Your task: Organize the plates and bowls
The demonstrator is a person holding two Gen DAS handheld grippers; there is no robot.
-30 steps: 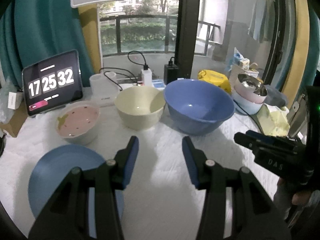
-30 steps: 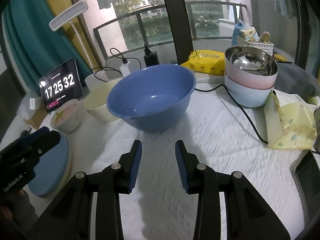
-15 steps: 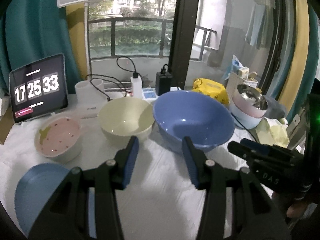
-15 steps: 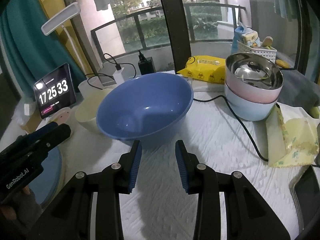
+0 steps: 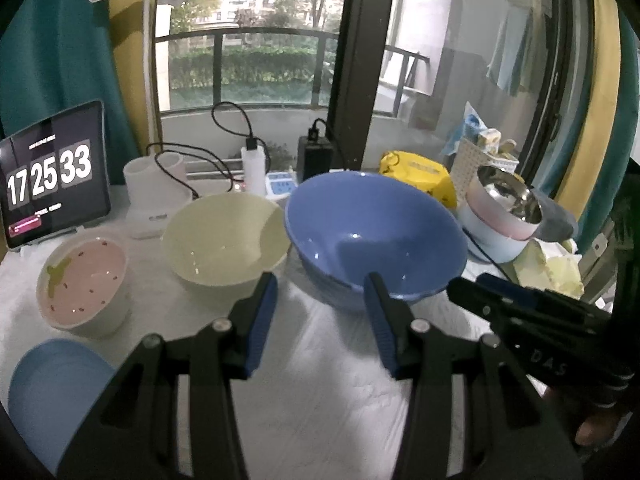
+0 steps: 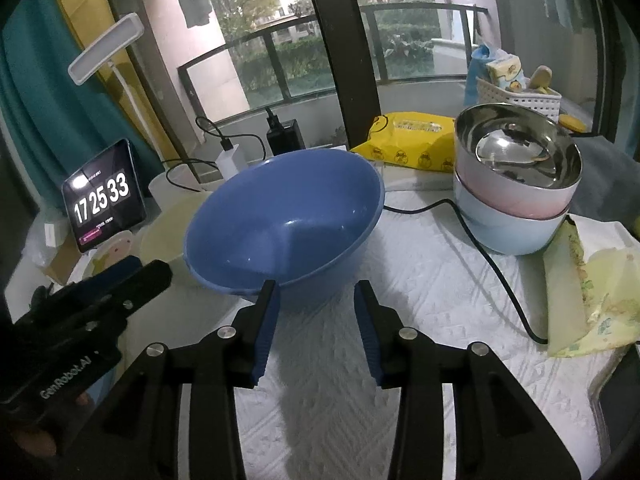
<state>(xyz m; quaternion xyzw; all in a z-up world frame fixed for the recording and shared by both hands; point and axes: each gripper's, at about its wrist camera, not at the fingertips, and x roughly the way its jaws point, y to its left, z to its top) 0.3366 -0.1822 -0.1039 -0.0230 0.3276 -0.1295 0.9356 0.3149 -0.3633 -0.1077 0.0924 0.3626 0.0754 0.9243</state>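
Looking along both tools, we take the big blue bowl [image 5: 376,240] as our landmark; it stands on the white quilted cover of the table [image 6: 432,280]. Our left tool [image 5: 320,284] hangs just in front of this bowl, its jaws apart with nothing between them; one blue pad overlaps the near rim of the bowl in the left wrist view, but we cannot tell if it touches. Our right tool [image 6: 316,288] is also just before the bowl, and its jaws have just been opening; they are apart and empty. Touching or almost touching the left side of the blue bowl is a cream bowl [image 5: 226,238]. Further left of it stands a small bowl with a pink inside [image 5: 82,282], and nearer to us on that side lies a light blue plate [image 5: 52,392]. To the right of the blue bowl we see a stack of bowls [image 6: 516,192], a steel one on top, a pink one under it and a pale blue one at the bottom. Behind the blue bowl lies a yellow packet [image 6: 412,142], and far to its left a tablet clock [image 5: 50,174] stands upright. A black cable [image 6: 492,264] runs between the bowl and the stack.
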